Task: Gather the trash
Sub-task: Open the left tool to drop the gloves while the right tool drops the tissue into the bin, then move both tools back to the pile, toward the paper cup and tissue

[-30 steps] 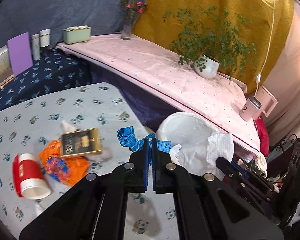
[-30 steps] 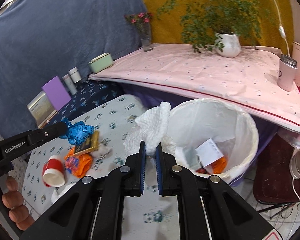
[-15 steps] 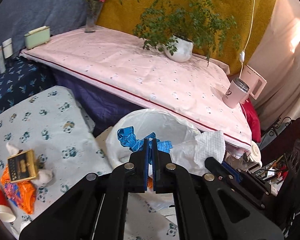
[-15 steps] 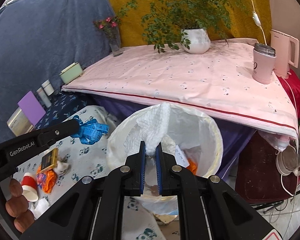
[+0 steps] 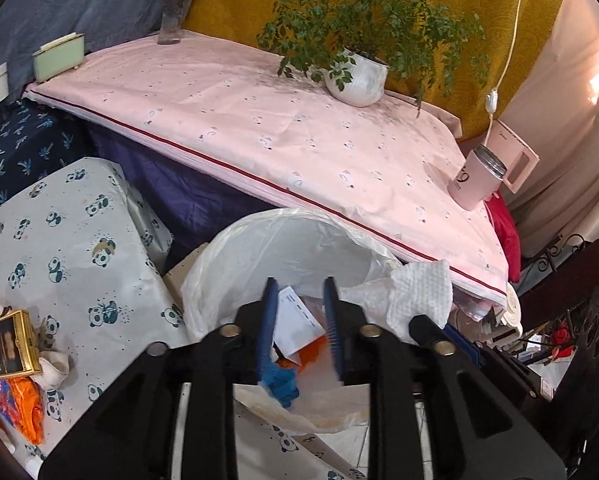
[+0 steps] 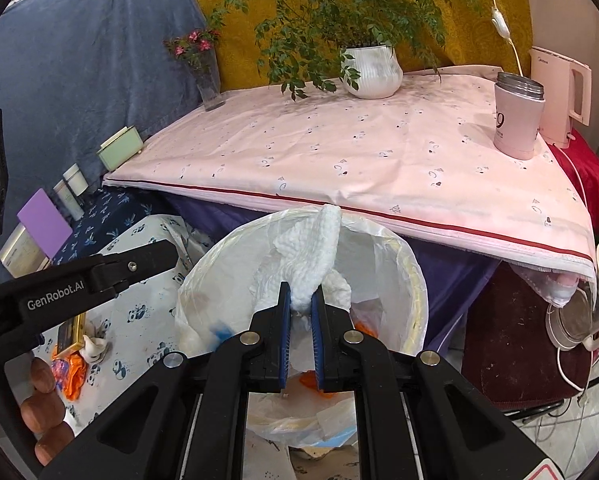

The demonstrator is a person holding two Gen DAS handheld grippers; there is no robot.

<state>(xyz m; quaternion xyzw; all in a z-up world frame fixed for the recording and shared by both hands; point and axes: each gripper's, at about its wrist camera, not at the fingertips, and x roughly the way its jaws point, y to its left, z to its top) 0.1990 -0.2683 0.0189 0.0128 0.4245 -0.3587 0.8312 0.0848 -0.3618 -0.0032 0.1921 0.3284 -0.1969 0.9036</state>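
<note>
Dropping below the just-spread left fingers (image 5: pixel 268 312), blue tape (image 5: pixel 280 380); right fingers (image 6: pixel 286 320) pinching tissue (image 6: pixel 313 256).

Both wrist views look down, close, into the bin (image 5: pixel 299 240)

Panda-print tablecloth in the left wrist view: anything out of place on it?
Yes. On the panda-print tablecloth, litter is heaped at the left edge: a gold rectangular box lying on a crumpled orange plastic wrapper, with wadded white tissue beside it. None is in the white-lined bin.

Probably a home: potted plant (image 6: pixel 369 68), kettle (image 6: pixel 561 92), cloth-covered tables.
</note>
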